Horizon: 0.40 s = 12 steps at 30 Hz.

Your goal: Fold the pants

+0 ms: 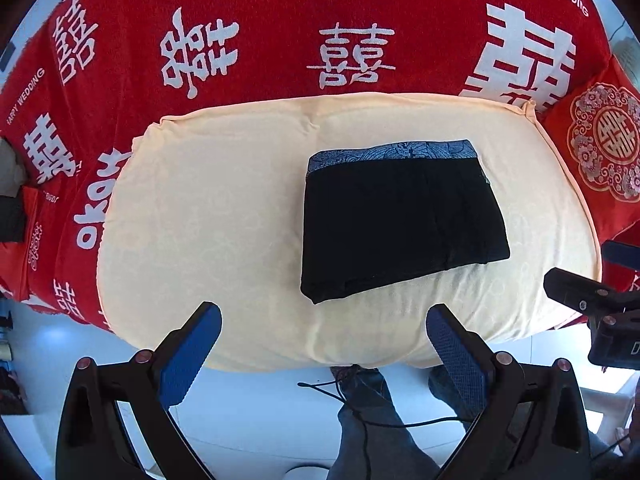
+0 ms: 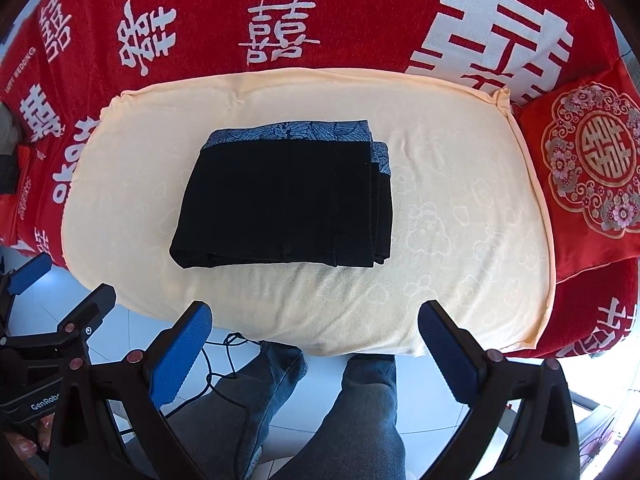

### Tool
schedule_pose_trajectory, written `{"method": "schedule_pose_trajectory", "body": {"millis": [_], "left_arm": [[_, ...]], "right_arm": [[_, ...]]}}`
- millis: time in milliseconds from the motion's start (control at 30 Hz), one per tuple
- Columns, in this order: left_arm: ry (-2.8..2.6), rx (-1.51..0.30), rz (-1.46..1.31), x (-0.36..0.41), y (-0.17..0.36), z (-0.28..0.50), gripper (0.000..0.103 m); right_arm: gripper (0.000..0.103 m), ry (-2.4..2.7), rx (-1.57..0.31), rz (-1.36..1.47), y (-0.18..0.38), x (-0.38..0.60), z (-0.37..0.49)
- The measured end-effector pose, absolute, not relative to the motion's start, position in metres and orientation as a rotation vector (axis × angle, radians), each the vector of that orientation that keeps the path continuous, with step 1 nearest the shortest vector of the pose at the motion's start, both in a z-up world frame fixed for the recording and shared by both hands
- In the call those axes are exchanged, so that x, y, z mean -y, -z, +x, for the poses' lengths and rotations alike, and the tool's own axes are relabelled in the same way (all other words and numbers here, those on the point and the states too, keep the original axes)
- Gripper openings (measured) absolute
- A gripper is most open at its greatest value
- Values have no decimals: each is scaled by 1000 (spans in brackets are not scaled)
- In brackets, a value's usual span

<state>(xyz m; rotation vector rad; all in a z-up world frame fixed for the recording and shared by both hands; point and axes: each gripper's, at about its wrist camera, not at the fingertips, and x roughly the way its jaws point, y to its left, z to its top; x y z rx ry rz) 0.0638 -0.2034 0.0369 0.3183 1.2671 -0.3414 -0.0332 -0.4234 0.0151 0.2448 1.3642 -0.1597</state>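
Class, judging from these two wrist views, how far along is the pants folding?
Done: the black pants lie as a compact layered rectangle on the cream cushion. In hand: nothing; the left gripper and right gripper hang open, clear of the cloth. Left: seemingly nothing, perhaps squaring the stepped right edge.

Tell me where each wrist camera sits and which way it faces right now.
Left wrist: on the left gripper, held off the near edge of the cream pad, looking forward and down at the folded pants; its open blue fingers frame the view, the person's legs below, the right gripper at the right edge.
Right wrist: on the right gripper, same facing, pants nearer centre; legs below, left gripper at the left edge.
Shared: pants, pad, red blanket, legs.
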Motion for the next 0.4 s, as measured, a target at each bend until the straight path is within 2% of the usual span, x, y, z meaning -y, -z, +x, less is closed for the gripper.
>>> {"method": "schedule_pose_trajectory", "body": {"millis": [400], "left_arm": [[303,-1296,291,226,-43,51,103]], "right_arm": [[103,110,-1412,290,-2,453,-41]]}}
